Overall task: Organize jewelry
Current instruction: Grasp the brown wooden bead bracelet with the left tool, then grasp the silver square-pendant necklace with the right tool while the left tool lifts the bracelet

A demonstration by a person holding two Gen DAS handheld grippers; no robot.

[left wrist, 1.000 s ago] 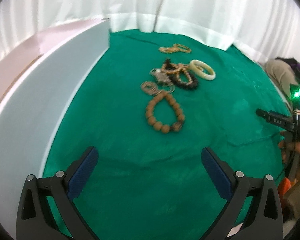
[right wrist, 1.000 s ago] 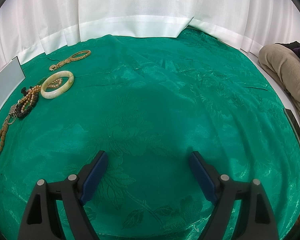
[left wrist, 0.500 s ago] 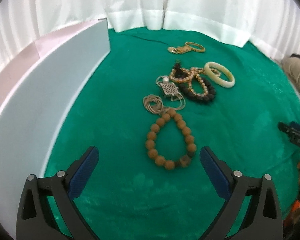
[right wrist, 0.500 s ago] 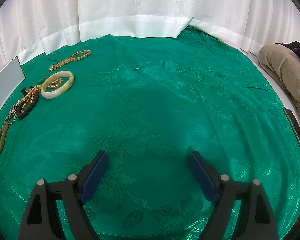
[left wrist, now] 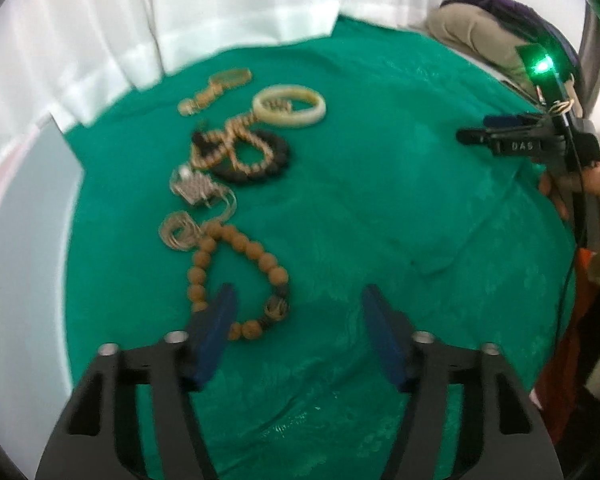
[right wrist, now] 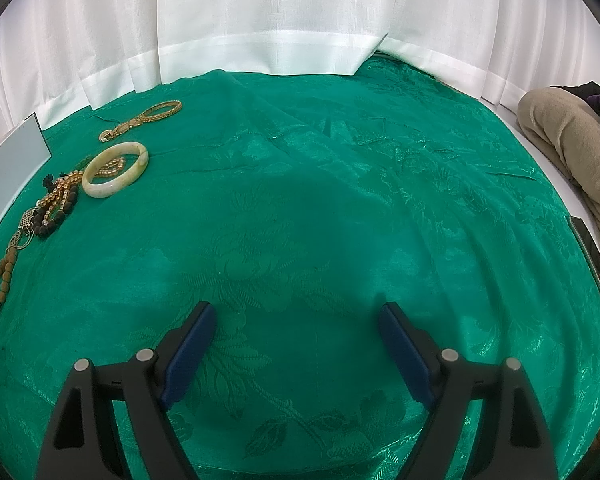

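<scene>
Right wrist: green brocade cloth [right wrist: 300, 208], white curtain [right wrist: 268, 16] behind; both claws spread, empty.

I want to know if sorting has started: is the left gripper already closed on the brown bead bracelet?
No: the left gripper is open, its fingers spread above the brown bead bracelet lying on the green cloth.

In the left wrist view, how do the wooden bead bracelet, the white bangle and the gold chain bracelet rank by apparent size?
1. wooden bead bracelet, though it lies nearest the camera, which enlarges it
2. white bangle
3. gold chain bracelet, farthest and blurred
</scene>
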